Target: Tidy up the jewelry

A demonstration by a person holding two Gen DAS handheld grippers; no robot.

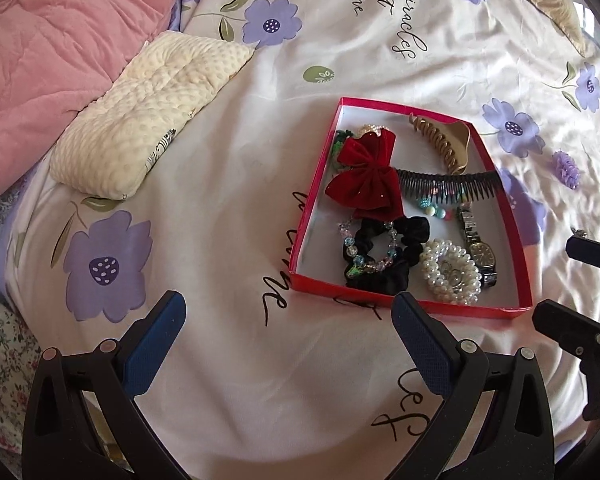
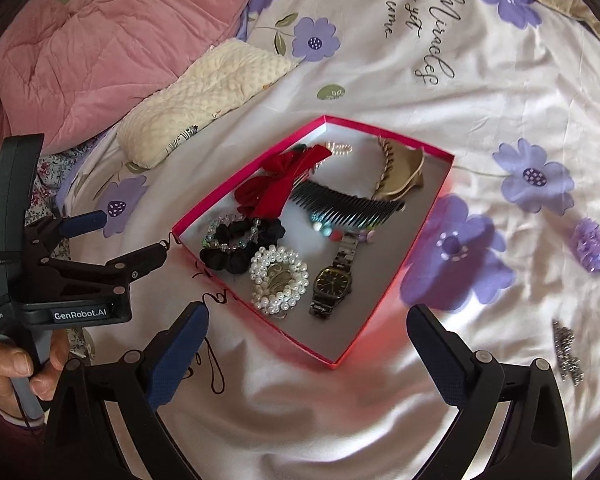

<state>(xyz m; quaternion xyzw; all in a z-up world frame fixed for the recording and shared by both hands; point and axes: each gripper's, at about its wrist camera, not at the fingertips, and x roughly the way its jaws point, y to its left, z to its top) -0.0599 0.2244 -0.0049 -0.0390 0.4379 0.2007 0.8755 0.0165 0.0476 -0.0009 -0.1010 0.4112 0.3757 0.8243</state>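
Observation:
A shallow red box (image 1: pixel 320 176) (image 2: pixel 380 136) lies on the bed. It holds a red velvet bow (image 1: pixel 364 176), a black comb (image 1: pixel 448 184), a beige claw clip (image 1: pixel 444 140), a black scrunchie (image 1: pixel 384 256), a pearl bracelet (image 1: pixel 452 276) and a watch (image 1: pixel 478 248) (image 2: pixel 332 280). Outside the box, to its right, lie a purple flower clip (image 2: pixel 590 244) and a small silver chain piece (image 2: pixel 566 352). My left gripper (image 1: pixel 290 312) (image 2: pixel 130 236) hangs open and empty left of the box's near corner. My right gripper (image 2: pixel 308 312) (image 1: pixel 568 284) is open and empty over the box's near edge.
The bedspread is white with purple flowers and black script. A cream dotted pillow (image 1: pixel 148 120) and a pink quilt (image 1: pixel 48 52) lie at the back left. A person's hand (image 2: pixel 16 364) holds the left gripper's handle. A floral sheet (image 1: pixel 0 340) shows at the bed's left edge.

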